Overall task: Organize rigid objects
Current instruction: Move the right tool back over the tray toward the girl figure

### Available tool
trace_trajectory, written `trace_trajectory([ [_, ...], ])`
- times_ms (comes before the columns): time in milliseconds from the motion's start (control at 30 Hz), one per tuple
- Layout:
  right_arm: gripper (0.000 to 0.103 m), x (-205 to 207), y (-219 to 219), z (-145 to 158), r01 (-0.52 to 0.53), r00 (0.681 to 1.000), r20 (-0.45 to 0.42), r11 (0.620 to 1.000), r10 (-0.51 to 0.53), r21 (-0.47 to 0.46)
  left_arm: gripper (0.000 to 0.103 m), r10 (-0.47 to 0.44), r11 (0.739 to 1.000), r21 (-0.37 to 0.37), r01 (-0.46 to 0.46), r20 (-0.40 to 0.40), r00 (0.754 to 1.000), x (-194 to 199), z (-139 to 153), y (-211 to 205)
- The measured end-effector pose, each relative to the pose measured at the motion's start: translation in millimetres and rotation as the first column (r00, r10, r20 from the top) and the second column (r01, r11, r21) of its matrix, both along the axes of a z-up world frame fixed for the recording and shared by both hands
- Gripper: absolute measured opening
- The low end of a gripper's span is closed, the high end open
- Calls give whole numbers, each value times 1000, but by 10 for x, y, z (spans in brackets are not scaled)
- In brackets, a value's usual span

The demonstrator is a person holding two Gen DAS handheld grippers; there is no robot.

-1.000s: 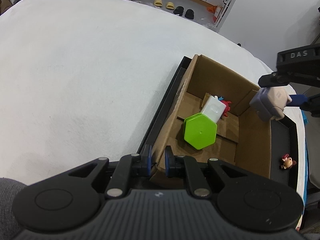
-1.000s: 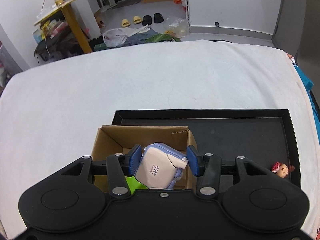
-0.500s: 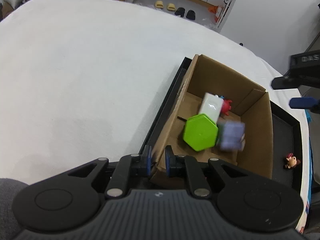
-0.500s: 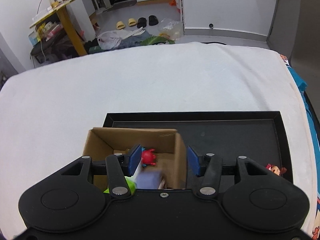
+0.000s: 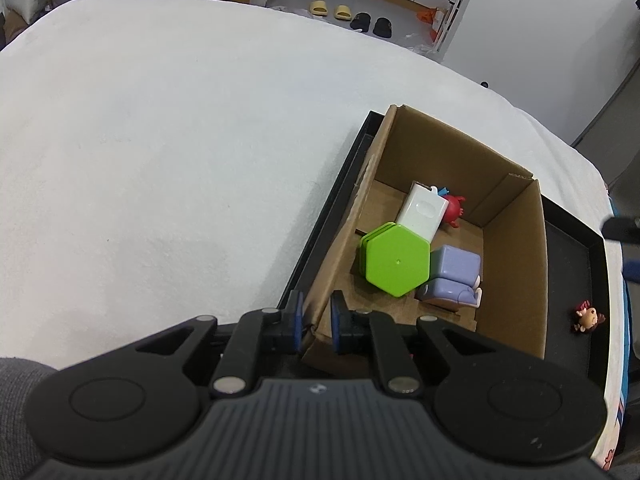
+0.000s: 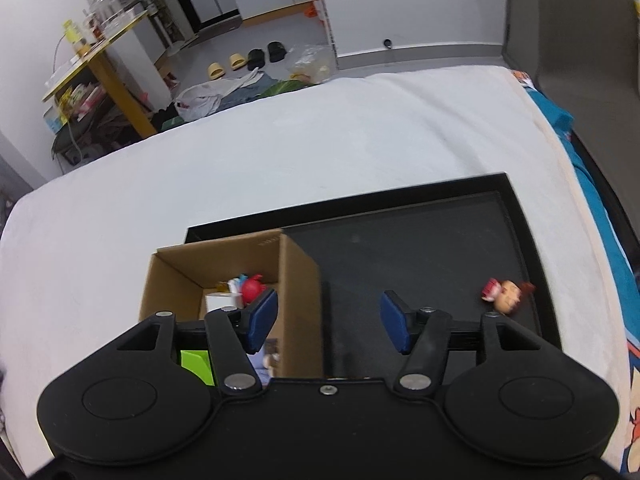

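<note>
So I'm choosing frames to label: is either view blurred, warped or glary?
Left wrist view: sharp on the cardboard box and green hexagon, with strong fisheye bending at the edges and no glare. Right wrist view: softer, with the small doll on the black tray smeared.

One cardboard box (image 5: pixel 516 264) is sitting in one black tray (image 5: pixel 576 256), containing four objects, while one doll figure (image 5: pixel 587 317) is lying outside it.
</note>
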State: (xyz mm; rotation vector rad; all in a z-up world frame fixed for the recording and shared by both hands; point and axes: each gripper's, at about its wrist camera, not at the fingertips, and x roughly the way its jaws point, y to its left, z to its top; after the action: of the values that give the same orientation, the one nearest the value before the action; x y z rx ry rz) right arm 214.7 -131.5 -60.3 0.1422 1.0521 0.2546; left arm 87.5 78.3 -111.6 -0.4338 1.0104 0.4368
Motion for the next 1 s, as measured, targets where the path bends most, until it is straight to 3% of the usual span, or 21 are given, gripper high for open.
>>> trace_trajectory([
  [200,63,-40,-256,-80,43,999,-19,999,-43,15,13,-5,1000,18,5,-9,1000,4,-9,-10],
  [367,74,-93,-458,-155,66,998,-27,997,-65,35,13,-5,999,48,7,-26,1000,11,4,-52],
  [1000,79,-40,-1312,-440,200,976,-122,968,-182,153,12,8,988,155,6,-85,996,116,67,-265],
])
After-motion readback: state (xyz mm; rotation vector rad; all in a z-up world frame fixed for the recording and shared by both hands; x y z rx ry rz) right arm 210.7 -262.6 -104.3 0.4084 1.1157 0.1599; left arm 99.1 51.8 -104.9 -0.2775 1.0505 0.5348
